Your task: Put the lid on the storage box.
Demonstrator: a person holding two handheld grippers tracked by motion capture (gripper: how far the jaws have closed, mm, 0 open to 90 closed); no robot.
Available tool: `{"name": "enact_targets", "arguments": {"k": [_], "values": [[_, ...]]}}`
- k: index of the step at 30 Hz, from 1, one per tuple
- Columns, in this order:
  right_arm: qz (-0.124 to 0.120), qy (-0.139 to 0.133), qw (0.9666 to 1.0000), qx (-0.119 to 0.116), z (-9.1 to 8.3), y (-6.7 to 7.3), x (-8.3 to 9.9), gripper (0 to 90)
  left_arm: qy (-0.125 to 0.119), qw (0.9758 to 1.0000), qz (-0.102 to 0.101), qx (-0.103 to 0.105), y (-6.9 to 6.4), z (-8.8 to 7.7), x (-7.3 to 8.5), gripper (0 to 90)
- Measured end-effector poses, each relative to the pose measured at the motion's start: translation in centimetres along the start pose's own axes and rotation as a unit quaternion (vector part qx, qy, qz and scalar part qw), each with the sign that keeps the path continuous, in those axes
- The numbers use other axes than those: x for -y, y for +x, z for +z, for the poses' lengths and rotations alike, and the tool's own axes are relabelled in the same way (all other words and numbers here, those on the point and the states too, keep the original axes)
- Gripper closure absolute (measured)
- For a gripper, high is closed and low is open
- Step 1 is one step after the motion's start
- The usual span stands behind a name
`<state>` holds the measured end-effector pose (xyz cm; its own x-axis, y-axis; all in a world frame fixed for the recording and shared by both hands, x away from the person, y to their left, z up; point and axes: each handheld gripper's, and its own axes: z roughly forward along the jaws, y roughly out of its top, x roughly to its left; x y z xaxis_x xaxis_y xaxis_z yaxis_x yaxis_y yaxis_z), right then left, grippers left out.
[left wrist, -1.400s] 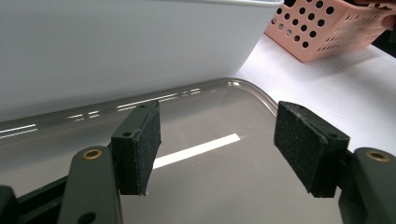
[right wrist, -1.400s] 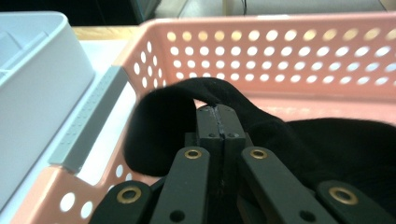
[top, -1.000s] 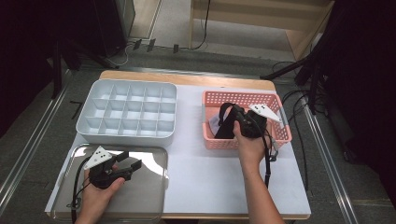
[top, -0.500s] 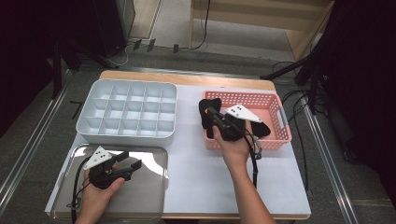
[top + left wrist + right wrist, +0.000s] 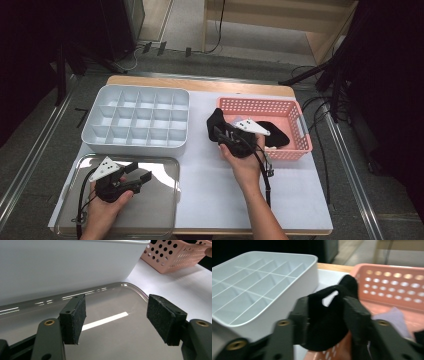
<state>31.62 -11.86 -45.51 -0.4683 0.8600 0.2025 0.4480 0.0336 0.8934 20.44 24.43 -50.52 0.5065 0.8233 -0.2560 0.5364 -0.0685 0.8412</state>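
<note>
1. Right gripper (image 5: 216, 131) sits at the near-left corner of the pink basket (image 5: 300, 131), over the rim, w/ a black cloth (image 5: 329, 322) bunched between its jaws. Jaws have just been opening; in the right gripper view the pads flank the cloth on both sides & look to be touching it, though that view is blurred, so how hard they press can't be told.
2. The cloth rises past the fingertips in a folded hump, w/ a small gap of light showing through it. It hangs over the basket's left wall, just right of the white divided tray (image 5: 137, 119).
3. More dark fabric (image 5: 275, 137) lies inside the basket, right of the gripper; a pale purple piece (image 5: 390, 317) shows there too in the right gripper view.
4. Left gripper (image 5: 142, 178) is held low over the steel tray (image 5: 162, 210) at the near-left of the table (image 5: 295, 200). Jaws stand well apart, nothing between them; the left gripper view shows bare metal & a strip of reflected light in the gap.
5. The person's left hand (image 5: 102, 207) grips the tool from the near edge; the right hand (image 5: 245, 160) comes in from near centre, cable trailing down the forearm.
6. The divided tray sits far-left, its compartments visible from above; the basket is far-right, the two well apart across the white tabletop.
</note>
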Motion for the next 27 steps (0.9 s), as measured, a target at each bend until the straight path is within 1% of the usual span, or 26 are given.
{"name": "enact_targets", "arguments": {"k": [2, 3, 5, 6, 7, 8, 9, 10, 11, 12, 15, 18, 20, 21, 23, 24, 25, 26, 27], "values": [[0.007, -0.006, 0.9999, 0.006, 0.0, -0.2, 0.0, 44.4, 0.001, 1.0000, 0.000, 0.000, 0.0, 0.0, 0.0, 32.6], [0.016, -0.005, 0.9998, 0.008, 0.1, -0.3, 0.0, 42.2, 0.001, 1.0000, 0.000, -0.001, 0.0, 0.0, 0.0, 32.7], [0.024, -0.010, 0.9996, 0.014, 0.3, -0.3, -0.1, 39.8, 0.002, 1.0000, 0.001, -0.001, 0.0, 0.0, 0.0, 32.7], [0.029, -0.012, 0.9993, 0.019, 0.5, -0.1, -0.1, 36.5, 0.001, 1.0000, 0.000, 0.000, 0.0, 0.0, 0.0, 32.7], [0.029, -0.013, 0.9992, 0.025, 0.7, 0.0, -0.2, 34.3, 0.001, 1.0000, 0.000, -0.001, 0.0, 0.0, 0.0, 32.7], [0.023, -0.010, 0.9991, 0.035, 0.9, 0.2, -0.3, 33.5, 0.002, 1.0000, 0.000, 0.000, 0.0, 0.0, 0.0, 32.7], [0.011, -0.006, 0.9987, 0.049, 1.2, 0.4, -0.4, 32.7, 0.001, 1.0000, 0.000, -0.001, 0.0, 0.0, 0.0, 32.8], [0.007, -0.007, 0.9982, 0.059, 1.4, 0.5, -0.5, 32.3, 0.000, 1.0000, 0.000, 0.000, 0.0, 0.0, 0.0, 32.8], [0.011, -0.014, 0.9977, 0.066, 1.3, 0.6, -0.7, 32.5, 0.000, 1.0000, 0.000, 0.000, 0.0, 0.0, 0.0, 32.7], [0.016, -0.024, 0.9974, 0.065, 1.2, 0.6, -0.8, 32.9, -0.002, 1.0000, -0.001, 0.000, 0.0, 0.0, 0.0, 32.7], [0.043, -0.041, 0.9959, 0.067, 0.8, 0.2, -1.1, 34.3, -0.002, 1.0000, -0.001, 0.001, 0.0, 0.0, 0.0, 32.7], [0.056, -0.042, 0.9951, 0.070, 1.1, -0.1, -1.1, 34.8, 0.003, 1.0000, 0.002, 0.000, -0.1, 0.0, 0.0, 32.8], [0.052, -0.030, 0.9962, 0.062, 1.7, 0.1, -1.1, 34.6, 0.003, 1.0000, 0.002, 0.000, -0.1, 0.0, 0.0, 32.9], [0.049, -0.027, 0.9965, 0.062, 2.0, 0.3, -1.1, 34.5, 0.003, 1.0000, 0.002, 0.000, 0.0, 0.0, 0.0, 32.9], [0.045, -0.009, 0.9969, 0.063, 2.5, 0.7, -1.2, 33.4, 0.003, 1.0000, 0.001, 0.001, 0.0, 0.0, 0.0, 32.9], [0.050, 0.013, 0.9963, 0.068, 2.9, 0.9, -1.3, 32.5, 0.003, 1.0000, 0.000, 0.001, 0.0, 0.1, 0.0, 32.9], [0.056, 0.030, 0.9961, 0.062, 3.2, 0.9, -1.3, 31.2, 0.003, 1.0000, 0.001, 0.001, 0.0, 0.1, 0.0, 33.0], [0.065, 0.050, 0.9954, 0.050, 3.6, 0.8, -1.2, 29.4, 0.003, 1.0000, 0.001, 0.000, 0.0, 0.1, 0.0, 33.0], [0.067, 0.065, 0.9943, 0.051, 4.0, 0.8, -1.0, 29.4, 0.003, 1.0000, 0.000, 0.001, 0.0, 0.1, 0.0, 33.0]]}}
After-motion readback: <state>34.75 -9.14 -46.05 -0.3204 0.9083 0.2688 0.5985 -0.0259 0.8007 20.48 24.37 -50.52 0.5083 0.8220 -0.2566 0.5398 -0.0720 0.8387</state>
